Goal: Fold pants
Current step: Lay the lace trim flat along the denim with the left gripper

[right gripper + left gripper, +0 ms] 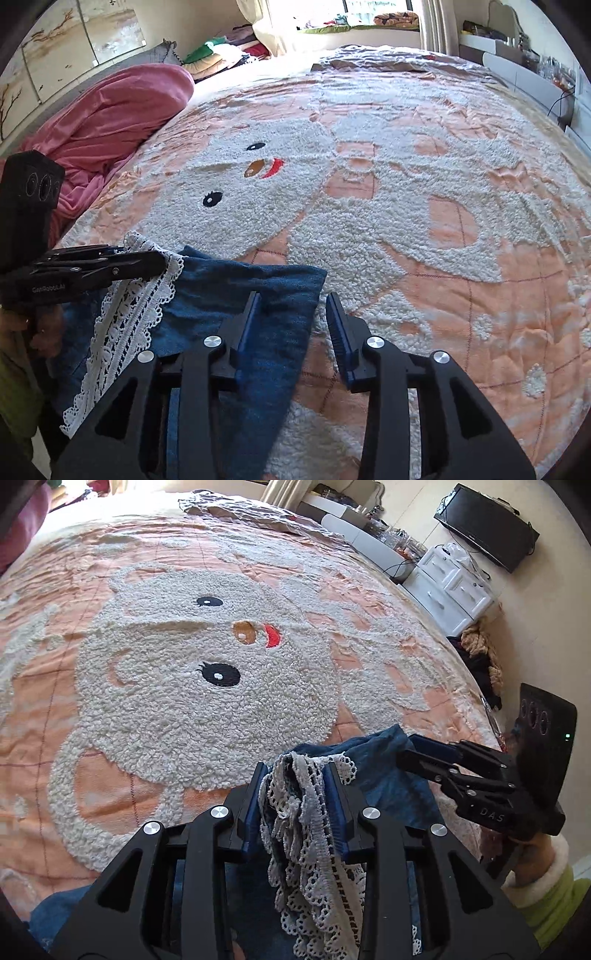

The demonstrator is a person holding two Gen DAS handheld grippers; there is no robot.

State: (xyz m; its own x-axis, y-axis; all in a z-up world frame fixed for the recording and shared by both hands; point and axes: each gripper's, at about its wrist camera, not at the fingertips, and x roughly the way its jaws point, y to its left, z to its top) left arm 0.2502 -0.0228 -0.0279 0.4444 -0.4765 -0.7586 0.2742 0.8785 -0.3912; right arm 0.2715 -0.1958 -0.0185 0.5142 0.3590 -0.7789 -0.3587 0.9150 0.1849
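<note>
The pants are blue denim with white lace trim and lie on the near part of the bed. My left gripper is shut on the lace-trimmed edge of the pants and holds it bunched between the blue pads. It also shows in the right wrist view at the left. My right gripper is open, its left finger over the denim corner and its right finger over the blanket. In the left wrist view the right gripper sits at the pants' right edge.
The bed carries an orange blanket with a fluffy white animal face. A pink duvet lies at the left. Folded bedding lies at the far end. White drawers and a black monitor stand beyond the bed's right edge.
</note>
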